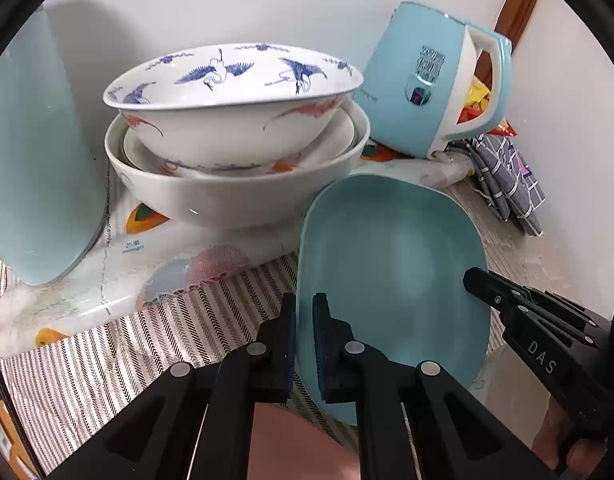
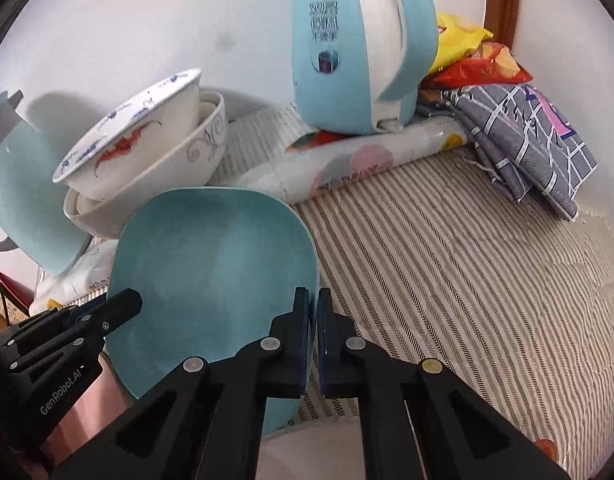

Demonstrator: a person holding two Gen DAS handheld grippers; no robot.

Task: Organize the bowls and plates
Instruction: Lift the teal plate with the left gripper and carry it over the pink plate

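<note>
The striped cloth (image 2: 447, 260) runs out of frame. Above it, the blue plate (image 1: 391, 264) hangs tilted, near the stacked bowls (image 1: 235, 136), its lower edge hidden behind both clamped-on tongs: left gripper (image 1: 304, 344), right gripper (image 2: 313, 344).

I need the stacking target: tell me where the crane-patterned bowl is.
The crane-patterned bowl sits tilted atop the nested white bowls by the wall, left of the blue kettle, beyond the teal plate.

Close opposing views, shared blue plate (image 1: 391, 264)
</note>
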